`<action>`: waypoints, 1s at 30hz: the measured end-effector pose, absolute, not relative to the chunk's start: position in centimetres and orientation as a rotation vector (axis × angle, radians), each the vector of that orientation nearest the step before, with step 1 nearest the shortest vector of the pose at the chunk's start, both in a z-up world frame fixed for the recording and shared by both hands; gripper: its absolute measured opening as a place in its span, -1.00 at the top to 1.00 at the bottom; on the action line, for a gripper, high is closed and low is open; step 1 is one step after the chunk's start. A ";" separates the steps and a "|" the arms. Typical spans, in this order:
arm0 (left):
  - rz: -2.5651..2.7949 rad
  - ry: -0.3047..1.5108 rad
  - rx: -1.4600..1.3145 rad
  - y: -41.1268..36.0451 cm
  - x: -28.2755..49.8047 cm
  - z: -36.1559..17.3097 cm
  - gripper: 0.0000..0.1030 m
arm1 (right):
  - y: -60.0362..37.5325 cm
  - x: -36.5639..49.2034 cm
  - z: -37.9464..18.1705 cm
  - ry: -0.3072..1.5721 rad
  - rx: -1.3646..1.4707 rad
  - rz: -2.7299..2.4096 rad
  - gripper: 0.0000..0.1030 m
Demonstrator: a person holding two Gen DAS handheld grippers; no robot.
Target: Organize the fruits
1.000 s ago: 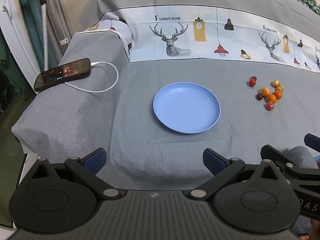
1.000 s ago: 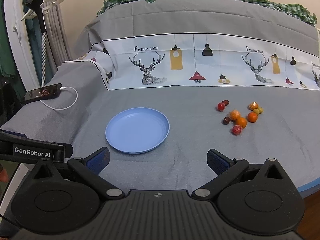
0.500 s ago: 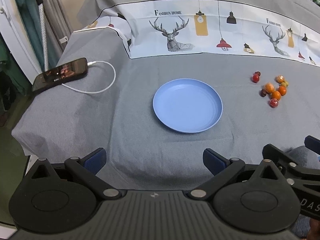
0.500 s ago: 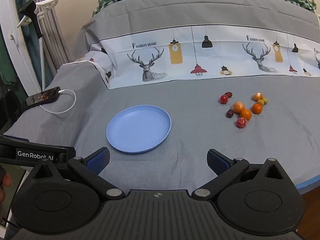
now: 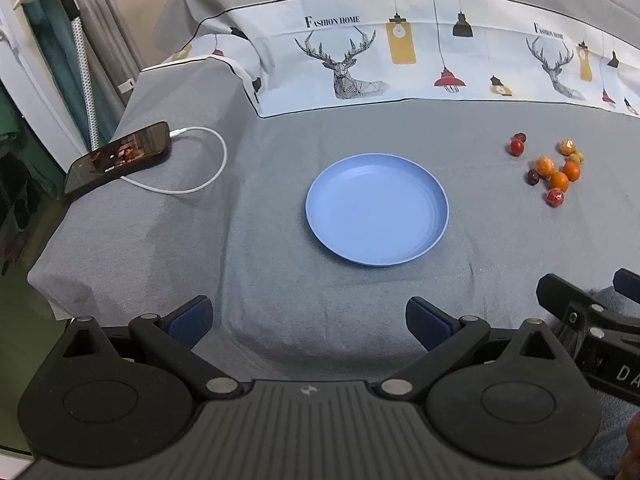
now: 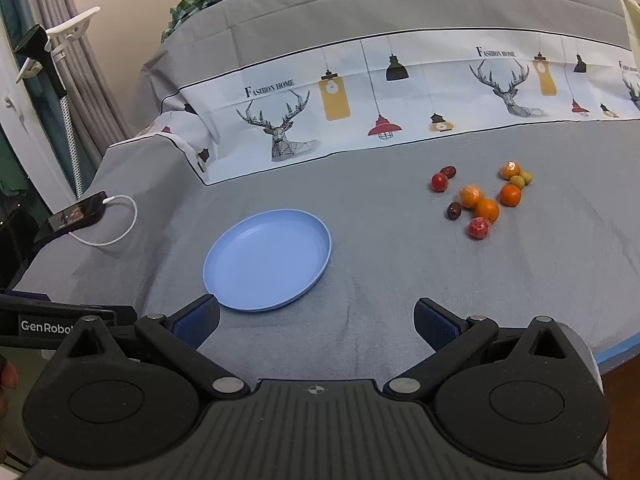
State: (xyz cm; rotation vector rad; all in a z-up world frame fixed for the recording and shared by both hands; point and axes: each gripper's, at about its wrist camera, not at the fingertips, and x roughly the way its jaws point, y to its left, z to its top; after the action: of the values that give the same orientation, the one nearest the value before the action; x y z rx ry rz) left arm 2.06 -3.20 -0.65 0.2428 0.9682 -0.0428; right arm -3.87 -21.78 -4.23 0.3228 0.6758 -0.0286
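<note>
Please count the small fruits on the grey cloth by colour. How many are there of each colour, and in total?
Orange: 4
Bright red: 2
Dark red-brown: 2
Yellow-green: 2
Total: 10, all beside the blue plate, none on it.

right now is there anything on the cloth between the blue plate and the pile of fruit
No. In the right wrist view, only bare grey cloth lies between the blue plate and the fruit cluster; the left wrist view agrees.
</note>
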 end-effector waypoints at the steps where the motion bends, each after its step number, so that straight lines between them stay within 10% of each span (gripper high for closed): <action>1: -0.041 0.967 0.250 -3.3 2.1 -0.8 -0.99 | -22.0 -3.8 -4.3 0.676 0.328 -0.033 -0.99; 30: -0.315 1.030 0.382 -24.5 20.8 -11.7 -0.99 | -46.2 18.4 -21.9 0.720 0.278 -0.581 -0.99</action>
State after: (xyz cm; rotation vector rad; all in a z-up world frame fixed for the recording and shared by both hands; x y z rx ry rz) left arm 20.80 -24.53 -11.70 0.3820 1.0298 -0.3152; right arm 18.44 -46.22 -21.91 0.2777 0.7199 -0.5809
